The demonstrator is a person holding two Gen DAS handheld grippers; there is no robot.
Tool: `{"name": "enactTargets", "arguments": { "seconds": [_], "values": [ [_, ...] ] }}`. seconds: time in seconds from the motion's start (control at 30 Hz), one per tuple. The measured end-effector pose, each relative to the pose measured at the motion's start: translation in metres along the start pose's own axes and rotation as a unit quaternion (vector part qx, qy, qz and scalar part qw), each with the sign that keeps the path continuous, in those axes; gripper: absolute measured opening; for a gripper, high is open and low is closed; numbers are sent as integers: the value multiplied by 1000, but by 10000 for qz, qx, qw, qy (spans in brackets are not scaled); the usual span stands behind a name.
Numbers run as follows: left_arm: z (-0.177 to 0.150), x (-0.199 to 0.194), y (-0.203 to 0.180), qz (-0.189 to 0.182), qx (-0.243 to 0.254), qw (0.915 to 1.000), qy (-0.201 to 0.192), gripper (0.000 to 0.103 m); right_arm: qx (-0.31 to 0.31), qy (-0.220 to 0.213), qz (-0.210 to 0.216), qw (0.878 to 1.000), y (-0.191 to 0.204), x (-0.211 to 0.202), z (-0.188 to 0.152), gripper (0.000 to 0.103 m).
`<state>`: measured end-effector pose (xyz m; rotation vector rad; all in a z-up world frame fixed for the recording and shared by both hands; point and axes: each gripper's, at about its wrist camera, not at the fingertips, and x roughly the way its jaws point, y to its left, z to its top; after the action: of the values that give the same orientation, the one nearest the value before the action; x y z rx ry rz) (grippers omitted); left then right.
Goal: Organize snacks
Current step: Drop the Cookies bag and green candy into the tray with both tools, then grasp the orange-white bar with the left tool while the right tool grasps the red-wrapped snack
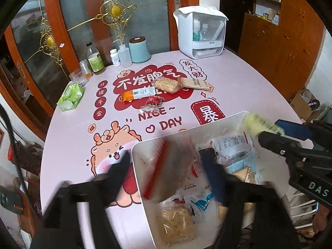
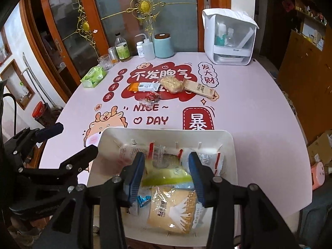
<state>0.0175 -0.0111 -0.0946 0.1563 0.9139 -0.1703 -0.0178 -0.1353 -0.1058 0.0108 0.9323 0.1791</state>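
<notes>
The right hand-held gripper (image 2: 166,172) hangs over the white bin (image 2: 232,145) at the near edge of the bench (image 2: 259,108), its blue pads (image 2: 134,172) set on either side of a yellow-green snack packet (image 2: 164,176) and seemingly clamped on it; the packet's long axis runs across the gap, side to side. In the left wrist view the same packet (image 1: 259,122) shows as a yellow blur at that gripper's tip, above the bin's far right corner. The left hand-held gripper (image 1: 166,166) is spread wide, one finger outside the bin's left wall and the other over its contents. A clear packet with a red strip (image 1: 161,172) sits blurred between the fingers, touching neither as far as can be told; it looks to be let go, though the blur leaves that uncertain.

The bin (image 1: 137,166) already holds several wrapped snacks in a loose pile. Four more lie well apart from both grippers, straight ahead near the middle of the bench: an orange-and-white bar (image 2: 143,87), a small red sweet (image 2: 151,97), a round biscuit pack (image 2: 171,84) and a brown packet (image 2: 200,89). The bar and the brown packet lie lengthwise across the view. The left gripper, being free, seems the better placed to fetch them, with a forward reach.

The bench wears a pink printed cover. Along its far edge stand a green tissue pack (image 2: 93,76), a glass (image 2: 104,61), bottles (image 2: 122,48), a blue canister (image 2: 164,46) and a white dispenser box (image 2: 228,39). Behind are glazed wooden doors with gold ornaments.
</notes>
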Motion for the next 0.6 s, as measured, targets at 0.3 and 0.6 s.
{"name": "enactTargets", "arguments": {
  "seconds": [0.3,0.6],
  "values": [
    [-3,1,7,-31,-137,9999,74,88,-16,-41,105,9999,4,0,0,53],
    [-5,0,8,19,-165,9998,81,88,-18,57,218,9997,3,6,3,53]
  ]
}}
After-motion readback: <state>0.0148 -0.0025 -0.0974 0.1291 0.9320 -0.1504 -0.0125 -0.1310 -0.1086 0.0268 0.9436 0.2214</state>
